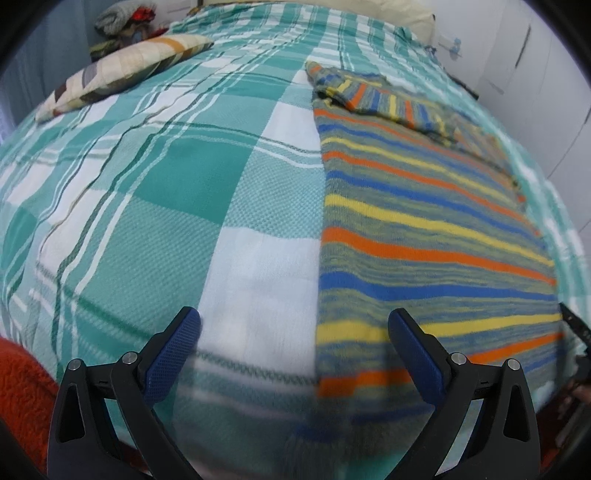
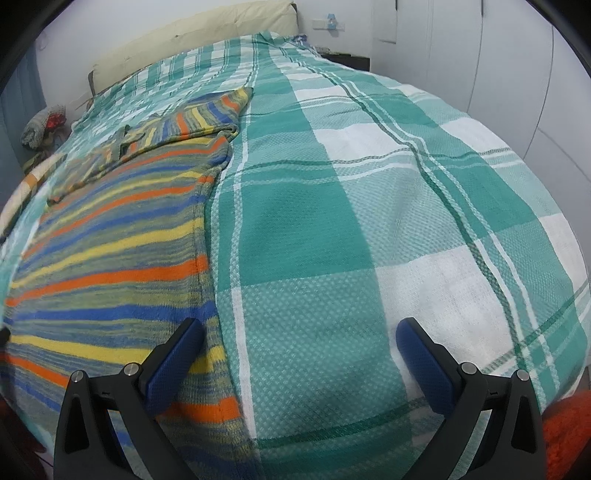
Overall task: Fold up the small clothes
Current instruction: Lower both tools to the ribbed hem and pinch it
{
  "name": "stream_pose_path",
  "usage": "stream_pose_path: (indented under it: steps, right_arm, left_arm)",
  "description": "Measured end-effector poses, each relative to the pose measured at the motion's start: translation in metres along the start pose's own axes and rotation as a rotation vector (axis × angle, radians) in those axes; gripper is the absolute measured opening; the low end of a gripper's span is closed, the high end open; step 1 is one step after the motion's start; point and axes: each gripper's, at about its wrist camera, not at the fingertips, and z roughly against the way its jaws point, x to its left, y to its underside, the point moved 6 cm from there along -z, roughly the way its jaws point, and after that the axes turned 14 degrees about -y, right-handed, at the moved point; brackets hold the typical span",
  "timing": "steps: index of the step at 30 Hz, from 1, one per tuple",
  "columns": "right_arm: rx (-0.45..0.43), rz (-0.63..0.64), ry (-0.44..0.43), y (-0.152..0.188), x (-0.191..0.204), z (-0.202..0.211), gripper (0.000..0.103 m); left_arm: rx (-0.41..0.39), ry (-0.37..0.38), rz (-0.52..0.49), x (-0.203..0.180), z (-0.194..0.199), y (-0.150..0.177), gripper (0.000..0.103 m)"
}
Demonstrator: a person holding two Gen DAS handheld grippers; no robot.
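Observation:
A striped knit garment [image 1: 424,236] in orange, yellow, blue and grey-green lies flat on the green and white checked bedspread [image 1: 184,177], its sleeve folded across at the far end. My left gripper [image 1: 293,328] is open and empty, above the garment's left edge near its hem. In the right wrist view the garment [image 2: 118,251] lies at the left. My right gripper [image 2: 299,336] is open and empty, above its right edge near the hem, with the bedspread [image 2: 369,206] beyond.
A patchwork pillow [image 1: 122,74] lies at the far left of the bed, with a pile of clothes [image 1: 122,22] behind it. A cream headboard [image 2: 199,33] and white walls stand beyond. An orange fleece [image 1: 22,387] lies at the near edge.

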Motion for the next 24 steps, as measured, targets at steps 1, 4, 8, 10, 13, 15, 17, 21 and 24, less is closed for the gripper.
stream_pose_path:
  steps: [1, 4, 8, 10, 13, 15, 17, 21, 24]
  right_arm:
    - [-0.001, -0.021, -0.01, -0.001, 0.0, 0.004, 0.102]
    - [-0.036, -0.078, -0.099, -0.018, -0.005, 0.029, 0.102]
    - [0.047, -0.035, -0.25, -0.042, -0.002, 0.055, 0.102]
    - [0.175, -0.004, -0.309, -0.039, 0.0, 0.053, 0.102]
    - [0.329, 0.005, -0.37, -0.021, 0.0, 0.041, 0.101]
    - [0.366, -0.016, -0.39, -0.01, -0.001, 0.032, 0.097]
    - [0.363, -0.033, -0.414, -0.008, -0.001, 0.025, 0.095]
    - [0.351, -0.056, -0.42, -0.003, 0.001, 0.006, 0.093]
    - [0.456, 0.04, -0.34, 0.012, 0.007, -0.013, 0.052]
  left_arm:
    - [0.002, 0.027, 0.012, 0.003, 0.006, 0.001, 0.102]
    - [0.019, 0.112, 0.005, 0.002, 0.02, 0.007, 0.102]
    - [0.065, 0.169, -0.078, -0.013, 0.022, 0.02, 0.101]
    - [0.09, 0.174, -0.123, -0.02, 0.017, 0.026, 0.099]
    - [0.123, 0.151, -0.187, -0.028, 0.011, 0.035, 0.084]
    - [0.116, 0.145, -0.22, -0.027, 0.015, 0.037, 0.075]
    - [0.124, 0.156, -0.243, -0.027, 0.018, 0.041, 0.069]
    - [0.138, 0.129, -0.294, -0.026, 0.018, 0.05, 0.056]
    - [0.159, 0.144, -0.298, -0.021, 0.023, 0.052, 0.006]
